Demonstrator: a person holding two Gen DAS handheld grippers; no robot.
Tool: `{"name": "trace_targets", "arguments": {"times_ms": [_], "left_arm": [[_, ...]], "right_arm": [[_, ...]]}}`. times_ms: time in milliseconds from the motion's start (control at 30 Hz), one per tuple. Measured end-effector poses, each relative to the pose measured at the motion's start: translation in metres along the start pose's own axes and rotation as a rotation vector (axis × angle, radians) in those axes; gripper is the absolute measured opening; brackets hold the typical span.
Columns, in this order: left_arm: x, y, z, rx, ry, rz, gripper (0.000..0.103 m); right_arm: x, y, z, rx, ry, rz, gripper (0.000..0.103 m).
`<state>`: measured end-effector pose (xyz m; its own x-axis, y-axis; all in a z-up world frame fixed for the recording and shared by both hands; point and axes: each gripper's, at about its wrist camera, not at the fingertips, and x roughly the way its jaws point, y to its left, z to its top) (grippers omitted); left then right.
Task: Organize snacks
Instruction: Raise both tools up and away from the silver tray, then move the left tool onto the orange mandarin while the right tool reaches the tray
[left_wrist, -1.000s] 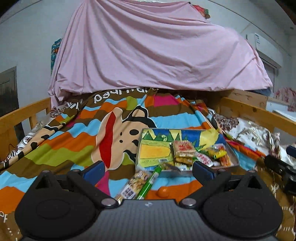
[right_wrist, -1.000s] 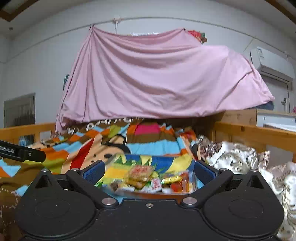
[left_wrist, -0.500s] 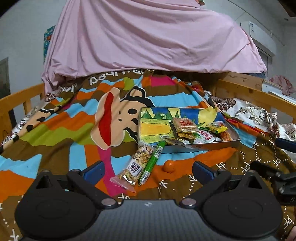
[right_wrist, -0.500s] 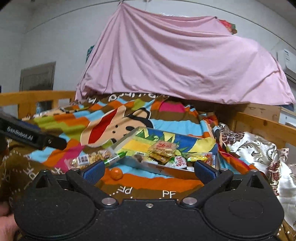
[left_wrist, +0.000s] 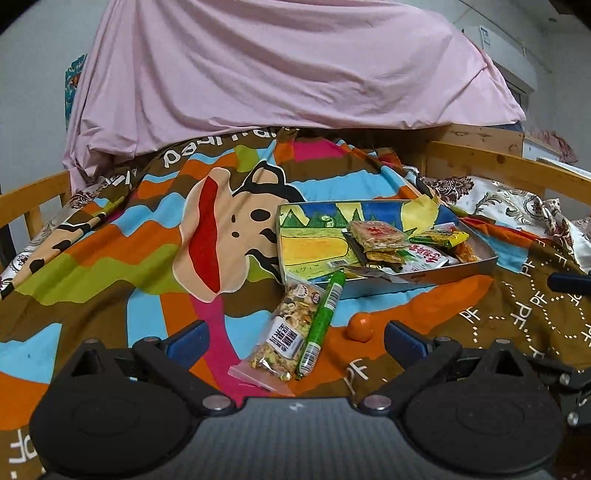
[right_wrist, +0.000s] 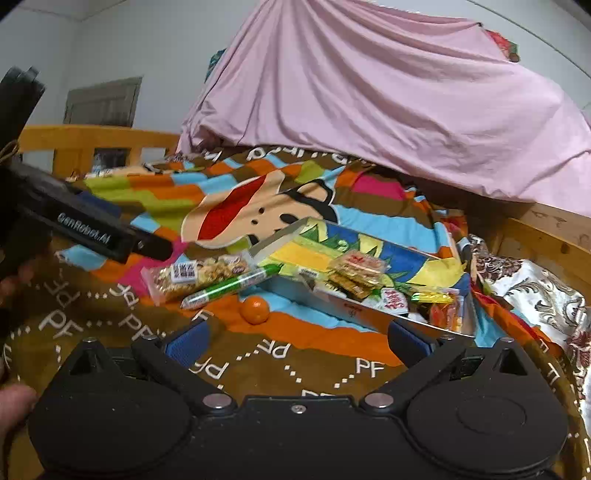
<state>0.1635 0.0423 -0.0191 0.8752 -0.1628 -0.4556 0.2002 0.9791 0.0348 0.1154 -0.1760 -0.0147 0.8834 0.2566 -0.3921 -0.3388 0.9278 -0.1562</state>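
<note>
Both the left gripper (left_wrist: 295, 341) and right gripper (right_wrist: 297, 341) gape wide, empty; nut bag (left_wrist: 286, 325), green stick (left_wrist: 323, 321) and orange ball (left_wrist: 360, 326) lie just outside the tray (left_wrist: 461, 267) — bag's light, crinkly, slippery, so pinch mid-body.

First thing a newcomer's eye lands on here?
The loud cartoon monkey blanket covering the bed, under a pink sheet draped behind. On it sits a colourful tray piled with snack packets at its right end; a nut mix bag, green stick pack and small orange lie just outside it.
</note>
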Motion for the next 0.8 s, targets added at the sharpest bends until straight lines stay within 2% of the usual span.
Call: {"name": "trace_targets", "arguments": {"times_ms": [400,800], "left_arm": [[0.025,0.011,-0.007,0.004,0.016,-0.053,0.102],[0.037,-0.007,-0.007,0.069,-0.001,-0.162,0.102]], "right_arm": [[0.028,0.006,-0.008,-0.045,0.066,0.019,0.102],[0.048,-0.015,-0.011,-0.01,0.105,-0.059,0.102]]}}
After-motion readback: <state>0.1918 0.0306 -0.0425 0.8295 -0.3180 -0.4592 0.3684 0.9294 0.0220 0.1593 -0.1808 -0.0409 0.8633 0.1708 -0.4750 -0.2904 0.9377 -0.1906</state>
